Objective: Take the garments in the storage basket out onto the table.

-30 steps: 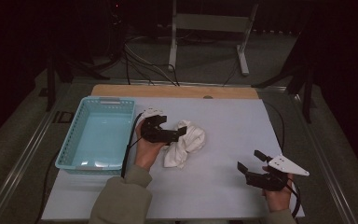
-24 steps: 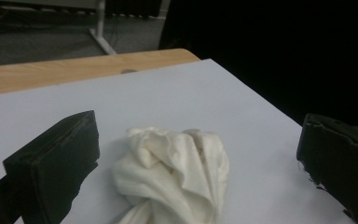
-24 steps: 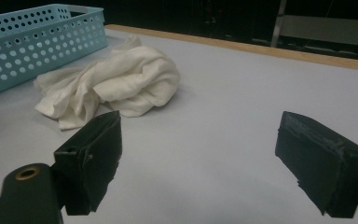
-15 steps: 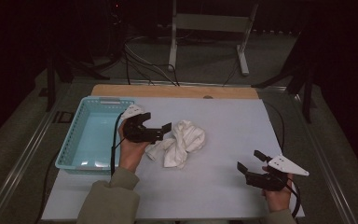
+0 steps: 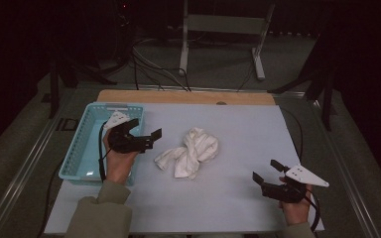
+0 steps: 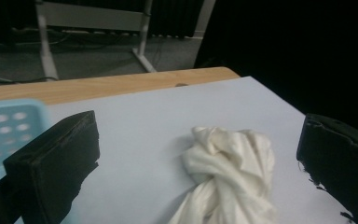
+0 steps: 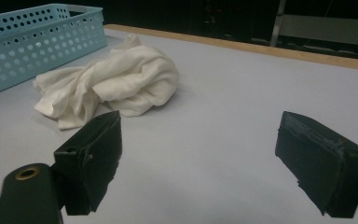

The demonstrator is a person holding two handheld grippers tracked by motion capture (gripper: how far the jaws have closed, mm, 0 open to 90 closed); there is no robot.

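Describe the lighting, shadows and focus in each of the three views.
High view: the table is evenly lit, the room beyond nearly black; the image is slightly soft. Left gripper view: the twisted white cloth is fairly sharp with a faint shadow at its left, while the near black jaws and the blue basket are blurred. Right gripper view: cloth and basket are sharp, shadows soft, no glare.

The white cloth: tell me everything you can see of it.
The white cloth is a soft, off-white fabric, crumpled and twisted into a loose knot-like bundle, with one flatter end trailing toward the blue basket. It lies on the pale table cover near the middle, just right of the basket and apart from it. Nothing grips it: the left hand-held gripper points at it with jaws open, not touching.
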